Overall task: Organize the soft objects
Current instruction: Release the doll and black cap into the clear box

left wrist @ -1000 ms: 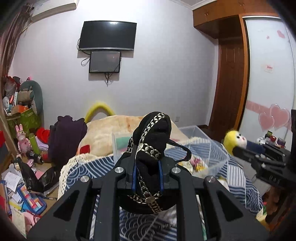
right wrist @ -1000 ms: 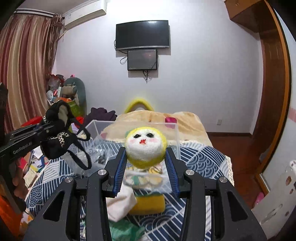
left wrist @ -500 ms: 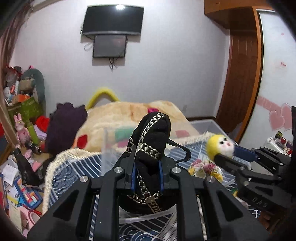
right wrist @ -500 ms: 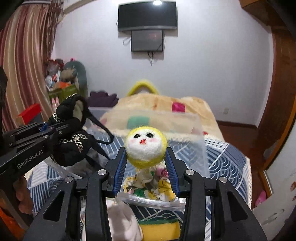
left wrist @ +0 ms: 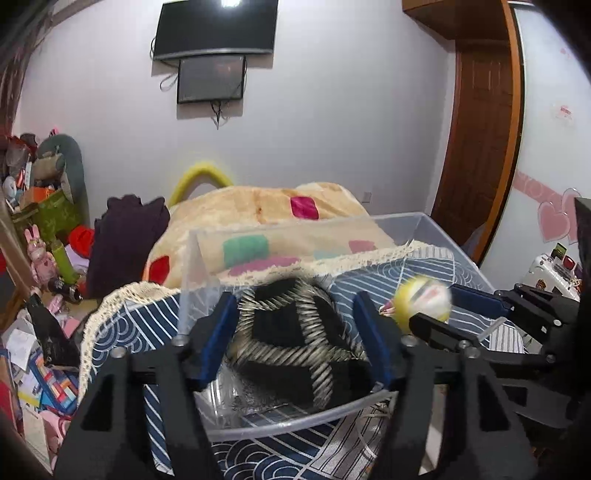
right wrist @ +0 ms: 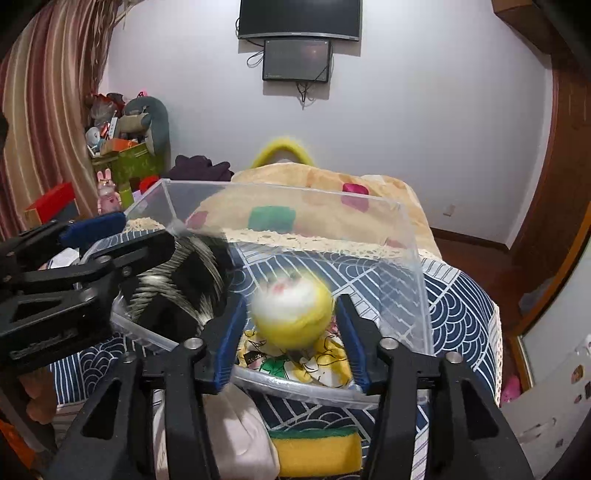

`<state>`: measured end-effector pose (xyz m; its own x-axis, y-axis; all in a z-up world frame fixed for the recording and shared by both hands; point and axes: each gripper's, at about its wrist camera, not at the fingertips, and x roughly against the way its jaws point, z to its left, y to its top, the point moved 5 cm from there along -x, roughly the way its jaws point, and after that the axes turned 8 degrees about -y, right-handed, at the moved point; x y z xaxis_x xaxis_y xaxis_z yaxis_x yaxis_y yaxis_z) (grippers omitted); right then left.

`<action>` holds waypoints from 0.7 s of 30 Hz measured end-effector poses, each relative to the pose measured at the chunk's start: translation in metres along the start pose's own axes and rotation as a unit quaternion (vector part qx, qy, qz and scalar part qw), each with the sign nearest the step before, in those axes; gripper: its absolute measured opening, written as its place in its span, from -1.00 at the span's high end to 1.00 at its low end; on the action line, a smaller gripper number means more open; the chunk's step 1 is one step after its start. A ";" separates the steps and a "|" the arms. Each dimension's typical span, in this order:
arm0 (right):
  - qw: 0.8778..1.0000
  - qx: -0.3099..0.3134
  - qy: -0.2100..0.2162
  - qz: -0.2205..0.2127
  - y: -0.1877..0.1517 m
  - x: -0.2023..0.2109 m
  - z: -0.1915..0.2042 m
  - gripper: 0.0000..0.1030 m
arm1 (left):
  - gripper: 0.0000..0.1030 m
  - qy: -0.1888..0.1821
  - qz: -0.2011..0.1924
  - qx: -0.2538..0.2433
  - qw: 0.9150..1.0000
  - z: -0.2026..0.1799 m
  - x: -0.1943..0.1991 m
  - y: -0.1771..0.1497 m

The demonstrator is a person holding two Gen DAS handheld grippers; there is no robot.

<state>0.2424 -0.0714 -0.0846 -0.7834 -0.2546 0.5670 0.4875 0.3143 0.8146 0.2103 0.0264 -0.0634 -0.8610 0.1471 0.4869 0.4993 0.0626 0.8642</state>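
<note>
Black fabric crossed by silvery chain bands, the soft bundle (left wrist: pixel 295 336) shows blurred between the blue pads of the left gripper (left wrist: pixel 295 332), whose jaws stand spread wide with a gap on either side of it; it sits over the near left part of the clear plastic bin (left wrist: pixel 417 221), and whether it rests on the bin's floor cannot be told through the blur. From the right wrist view the same bundle (right wrist: pixel 177 284) appears behind the left gripper's black frame (right wrist: pixel 74 269), inside the bin's left end. Beside it, the yellow felt ball with a white face (right wrist: pixel 291 314) is also smeared by motion, lying between the parted jaws of the right gripper (right wrist: pixel 291 325) with neither blue pad clearly pressing it, above a floral yellow cloth (right wrist: pixel 295 363) in the bin. In the left wrist view the ball (left wrist: pixel 423 304) shows at the right gripper's tips. The bin's rim (right wrist: pixel 280 190) stands on a navy wave-patterned bedcover (right wrist: pixel 461 306). Just before the bin lie a yellow-and-green sponge (right wrist: pixel 317 448) and a white cloth (right wrist: pixel 240 435). A beige blanket with coloured patches (left wrist: pixel 266 210) lies farther back, and a dark television (left wrist: pixel 218 27) hangs on the wall.
</note>
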 end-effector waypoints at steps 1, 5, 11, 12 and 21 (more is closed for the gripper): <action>1.000 -0.004 0.001 -0.004 0.000 0.003 -0.003 -0.09 | -0.52 -0.001 -0.003 -0.003 1.000 -0.001 0.004 0.001; 1.000 -0.016 -0.002 -0.025 0.002 0.017 -0.012 -0.15 | -0.95 0.009 -0.025 -0.007 1.000 -0.005 0.022 0.007; 0.998 -0.024 -0.003 -0.065 0.003 0.049 -0.019 -0.35 | -0.99 -0.001 -0.036 0.000 0.999 -0.003 0.045 0.005; 0.997 -0.025 -0.002 -0.068 0.003 0.052 -0.020 -0.35 | -0.99 -0.003 -0.033 0.000 0.999 0.000 0.047 0.002; 0.998 -0.027 0.009 -0.062 -0.019 0.064 -0.014 -0.36 | -1.00 -0.011 0.014 0.014 1.000 0.016 0.052 -0.041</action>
<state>0.1882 -0.1066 -0.0624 -0.8322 -0.3043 0.4635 0.4081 0.2299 0.8836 0.1464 0.0472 -0.0755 -0.8442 0.1713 0.5079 0.5263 0.0851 0.8461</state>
